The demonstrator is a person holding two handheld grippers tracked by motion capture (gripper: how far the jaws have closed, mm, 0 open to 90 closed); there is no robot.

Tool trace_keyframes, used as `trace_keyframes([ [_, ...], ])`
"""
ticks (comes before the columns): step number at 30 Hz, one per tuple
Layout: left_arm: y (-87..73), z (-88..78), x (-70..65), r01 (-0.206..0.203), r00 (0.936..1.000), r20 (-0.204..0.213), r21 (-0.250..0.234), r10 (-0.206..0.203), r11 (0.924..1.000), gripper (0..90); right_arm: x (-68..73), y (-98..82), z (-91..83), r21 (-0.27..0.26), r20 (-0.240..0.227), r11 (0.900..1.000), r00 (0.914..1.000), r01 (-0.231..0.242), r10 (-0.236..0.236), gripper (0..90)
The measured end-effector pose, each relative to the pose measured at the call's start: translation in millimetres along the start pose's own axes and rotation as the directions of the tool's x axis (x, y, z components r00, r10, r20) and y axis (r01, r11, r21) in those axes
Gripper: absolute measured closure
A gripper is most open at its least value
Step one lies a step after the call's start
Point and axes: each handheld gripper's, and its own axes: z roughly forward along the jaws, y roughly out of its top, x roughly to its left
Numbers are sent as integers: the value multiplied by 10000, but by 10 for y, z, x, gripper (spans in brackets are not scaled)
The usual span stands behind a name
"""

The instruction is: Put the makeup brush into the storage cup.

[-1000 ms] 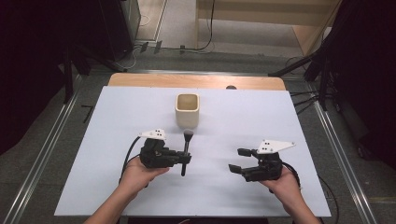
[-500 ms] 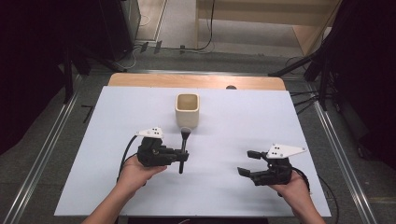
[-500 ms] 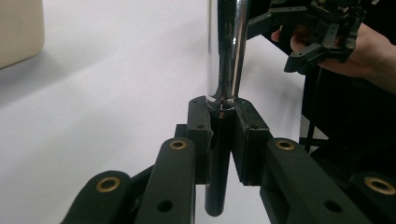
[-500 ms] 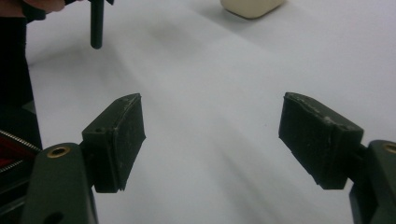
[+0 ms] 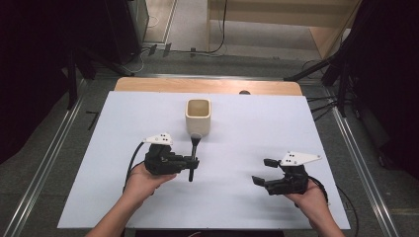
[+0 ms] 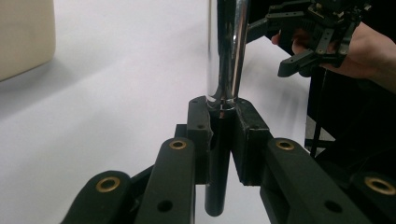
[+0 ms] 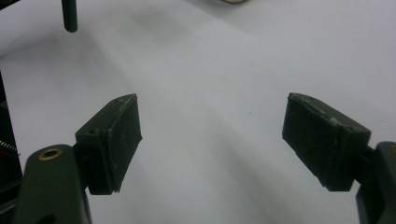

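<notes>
A utensil (image 5: 193, 148) with a black handle and a chrome shaft (image 6: 227, 51) lies level over the white board, its head close to the beige cup (image 5: 198, 116). My left gripper (image 5: 192, 162) is shut on the black handle, and the left gripper view shows both pads of the left gripper (image 6: 223, 121) pressed against it. My right gripper (image 5: 263, 171) hovers at the near right, and its jaws have just been opening. In the right gripper view the right gripper (image 7: 212, 135) is open, with bare board between its pads. The handle's end (image 7: 69, 16) pokes in at the top left.
The white board (image 5: 247, 207) lies on a wooden table whose far edge (image 5: 207, 85) shows behind the cup. Metal rails run along both sides, and dark stands and cables stand beyond them. The right hand and right gripper (image 6: 275, 46) appear far off in the left gripper view.
My right gripper has drifted slightly to the right and toward the near edge, and its jaws have spread wider. The left gripper and the utensil have stayed put.
</notes>
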Motion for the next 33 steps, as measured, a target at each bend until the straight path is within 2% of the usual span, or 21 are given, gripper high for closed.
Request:
trace_keyframes([
  [5,41,-28,-8,-92,9996,-273,-54,90,9999,792,7,-1,6,61,33,10000,10000,48,-48,208],
  [8,81,-43,-34,-192,9976,-661,-119,184,9997,792,16,-1,8,58,12,9999,9999,134,-134,208],
  [11,136,-81,-47,-110,9975,-698,-430,80,9990,791,19,-6,10,10,48,9998,9998,195,-195,208],
  [14,179,-100,-40,-237,9959,-887,-387,202,9990,791,26,-9,15,8,118,9997,9997,229,-229,208],
  [20,242,-133,20,-149,9953,-958,-445,106,9989,790,48,2,-7,-670,-175,9971,9991,361,-373,208],
  [24,289,-134,47,-72,9947,-1024,-480,22,9988,790,67,-5,3,-577,-152,9972,9987,473,-482,208],
  [26,319,-139,53,-42,9943,-1066,-519,-13,9986,790,77,-6,-4,-648,-160,9959,9978,637,-648,208],
  [33,438,-153,59,-18,9937,-1118,-595,-48,9982,790,91,-3,-27,-890,-185,9933,9970,735,-754,208],
])
